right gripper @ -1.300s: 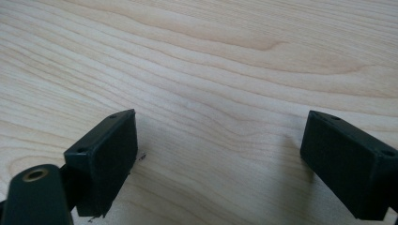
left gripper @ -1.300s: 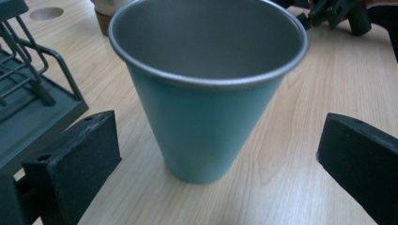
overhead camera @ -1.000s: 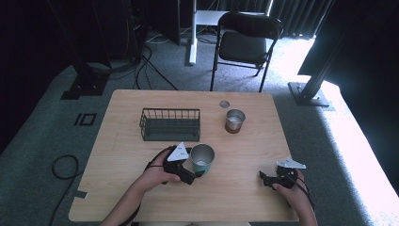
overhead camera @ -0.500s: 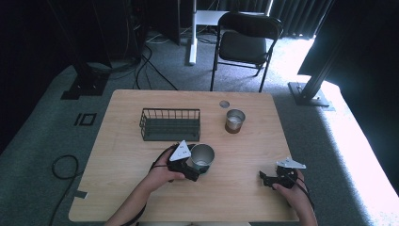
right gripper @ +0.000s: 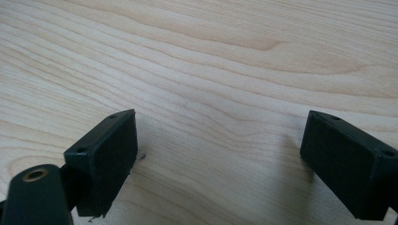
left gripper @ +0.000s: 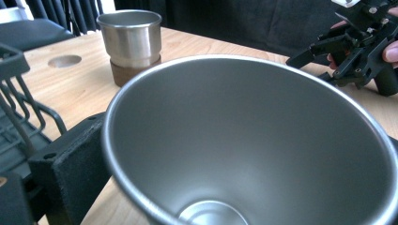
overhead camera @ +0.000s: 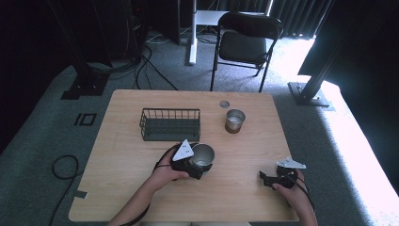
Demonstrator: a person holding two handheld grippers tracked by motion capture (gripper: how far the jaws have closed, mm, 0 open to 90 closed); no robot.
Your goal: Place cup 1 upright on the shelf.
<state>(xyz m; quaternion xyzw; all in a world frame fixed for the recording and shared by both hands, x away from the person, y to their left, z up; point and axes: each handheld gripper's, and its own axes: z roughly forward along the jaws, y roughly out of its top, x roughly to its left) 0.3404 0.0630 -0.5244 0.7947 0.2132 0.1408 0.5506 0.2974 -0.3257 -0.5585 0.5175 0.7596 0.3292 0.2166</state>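
Where a wooden tabletop (overhead camera: 131, 188) spreads beneath the high view, a dark wire basket (overhead camera: 170, 124) stands toward its far side, left of centre. Just in front of the basket, near the middle, a steel cup (overhead camera: 203, 156) sits tilted in the left tool (overhead camera: 196, 165), whose jaws are closed against its sides. A second steel cup (overhead camera: 235, 120) with a brown base stands upright farther back, to the right of the basket. Near the front right corner, the right tool (overhead camera: 264, 177) rests low over bare wood, its jaws spread wide and holding nothing.
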